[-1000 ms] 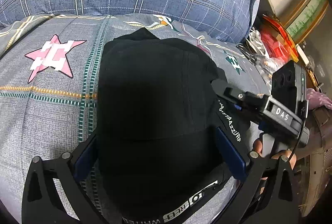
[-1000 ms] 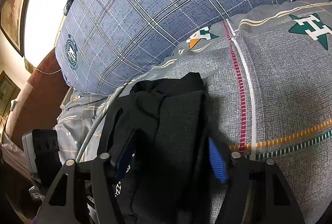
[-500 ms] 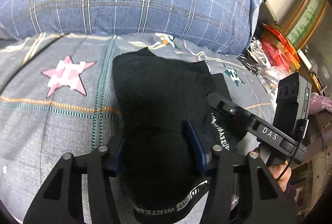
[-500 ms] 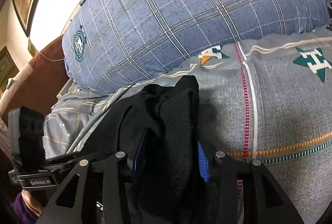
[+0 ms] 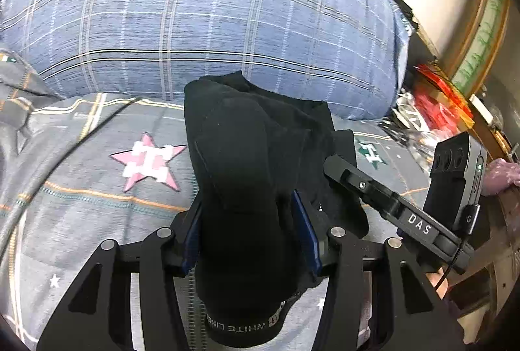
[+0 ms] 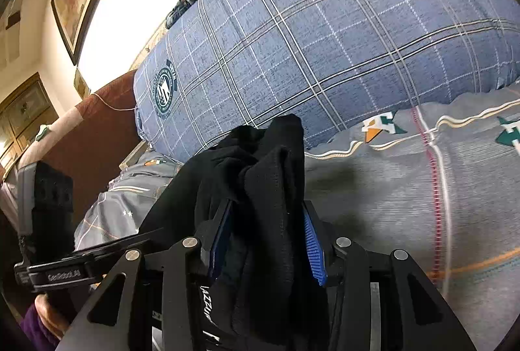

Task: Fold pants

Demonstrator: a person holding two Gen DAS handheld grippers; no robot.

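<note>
Pants, black, bunched and raised off the grey bedspread, just in front of the blue plaid pillow. Left gripper has its jaws pinched on a thick wad near the waistband; right gripper likewise clamps a fold beside it. Judgement: two side-by-side grips keep the bundle's layers together for carrying toward the pillow.

You see the black pants bunched into a thick wad, white-lettered waistband at the near end, raised above the grey bed cover.
</note>
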